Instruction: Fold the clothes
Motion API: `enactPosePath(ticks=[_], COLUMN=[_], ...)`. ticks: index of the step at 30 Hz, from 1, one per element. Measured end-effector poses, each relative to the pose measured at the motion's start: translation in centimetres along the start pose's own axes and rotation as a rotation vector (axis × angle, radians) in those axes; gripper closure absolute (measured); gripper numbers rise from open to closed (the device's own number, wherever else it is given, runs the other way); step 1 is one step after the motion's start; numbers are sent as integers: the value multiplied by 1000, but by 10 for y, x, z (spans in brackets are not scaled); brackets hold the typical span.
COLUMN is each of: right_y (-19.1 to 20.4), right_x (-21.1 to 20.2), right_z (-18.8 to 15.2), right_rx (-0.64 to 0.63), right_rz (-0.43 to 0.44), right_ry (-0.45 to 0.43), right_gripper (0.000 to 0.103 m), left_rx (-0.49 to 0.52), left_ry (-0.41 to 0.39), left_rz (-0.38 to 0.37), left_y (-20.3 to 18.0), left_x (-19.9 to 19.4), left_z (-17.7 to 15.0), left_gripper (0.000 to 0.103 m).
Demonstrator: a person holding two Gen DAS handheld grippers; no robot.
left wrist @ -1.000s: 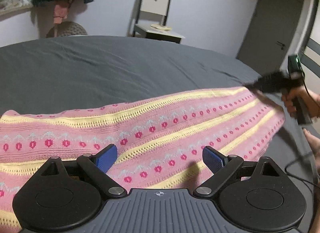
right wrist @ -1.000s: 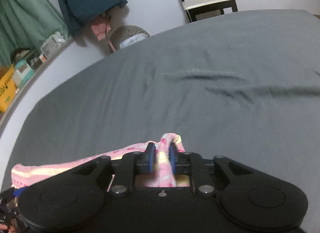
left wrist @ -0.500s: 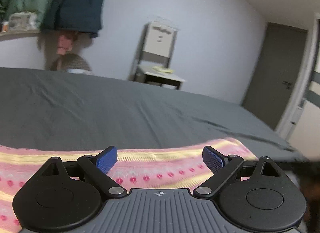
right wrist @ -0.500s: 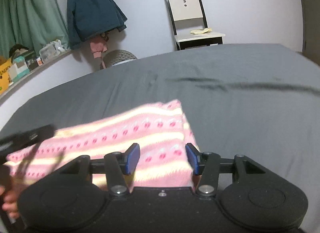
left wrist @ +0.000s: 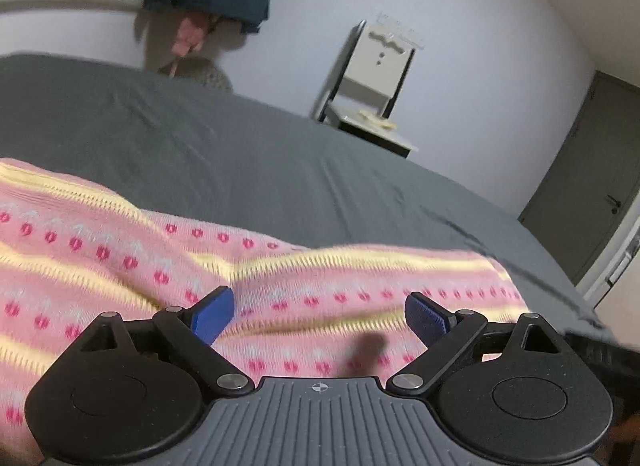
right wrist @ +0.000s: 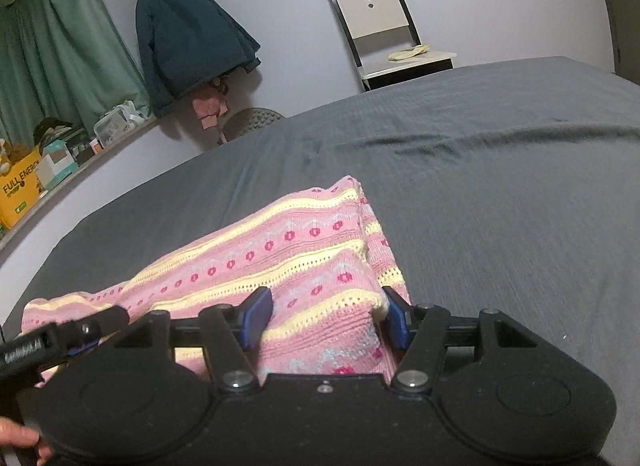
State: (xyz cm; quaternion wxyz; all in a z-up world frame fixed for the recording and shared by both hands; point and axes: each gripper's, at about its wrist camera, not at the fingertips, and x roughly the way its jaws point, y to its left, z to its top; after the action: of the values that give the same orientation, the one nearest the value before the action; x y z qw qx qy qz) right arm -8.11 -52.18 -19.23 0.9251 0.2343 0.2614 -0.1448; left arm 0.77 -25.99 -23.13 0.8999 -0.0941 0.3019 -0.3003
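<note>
Pink striped knit sweater (right wrist: pixel 280 262) lies on grey bed (right wrist: pixel 500 185). Right gripper (right wrist: pixel 326 320) opening, sweater fold between jaws, unpinched; left gripper (left wrist: pixel 320 316) wide, empty.

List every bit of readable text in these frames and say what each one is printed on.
"FULL ENERG": black print on the yellow box on the ledge; the word runs on, cut off by a neighbouring box.
White lettering on the left gripper's black body: too blurred to read.
Labels on the boxes along the ledge: too small.
Left wrist view: none.

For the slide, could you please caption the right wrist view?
Right gripper, jaws opening, over a folded pink striped knit lying on the grey bed.
</note>
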Motion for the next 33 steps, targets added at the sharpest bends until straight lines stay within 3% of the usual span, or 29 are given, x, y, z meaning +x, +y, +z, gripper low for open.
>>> enactPosePath(ticks=[4, 6, 10, 13, 18, 20, 23, 25, 27, 31, 33], right_y=[-2, -5, -4, -9, -27, -37, -52, -60, -64, -66, -61], right_x=[-6, -7, -12, -16, -16, -14, -19, -23, -21, -7, -5], right_z=[2, 1, 3, 6, 15, 21, 32, 36, 35, 27, 26], right_rx=[15, 38, 37, 49, 97, 135, 195, 210, 219, 312, 289], right_rz=[9, 20, 17, 11, 54, 92, 69, 68, 111, 181, 178], right_ry=[2, 13, 18, 35, 136, 192, 202, 183, 203, 269, 265], right_gripper=[44, 44, 43, 43, 43, 43, 43, 43, 41, 19, 17], left_rx=[-6, -93, -33, -94, -101, -172, -230, -178, -107, -13, -3], left_ry=[-18, 32, 36, 39, 87, 105, 5, -46, -39, -22, -9], left_rz=[4, -2, 32, 32, -8, -57, -77, -24, 27, 47, 42], left_y=[-6, -1, -10, -10, -7, 0, 20, 31, 43, 78, 90], left_x=[-25, -27, -36, -50, -65, -78, -123, -145, -154, -158, -150], left_z=[2, -8, -21, -26, -36, -30, -19, 5, 25, 53, 62], left_gripper=[10, 10, 10, 10, 10, 10, 10, 10, 10, 10, 10])
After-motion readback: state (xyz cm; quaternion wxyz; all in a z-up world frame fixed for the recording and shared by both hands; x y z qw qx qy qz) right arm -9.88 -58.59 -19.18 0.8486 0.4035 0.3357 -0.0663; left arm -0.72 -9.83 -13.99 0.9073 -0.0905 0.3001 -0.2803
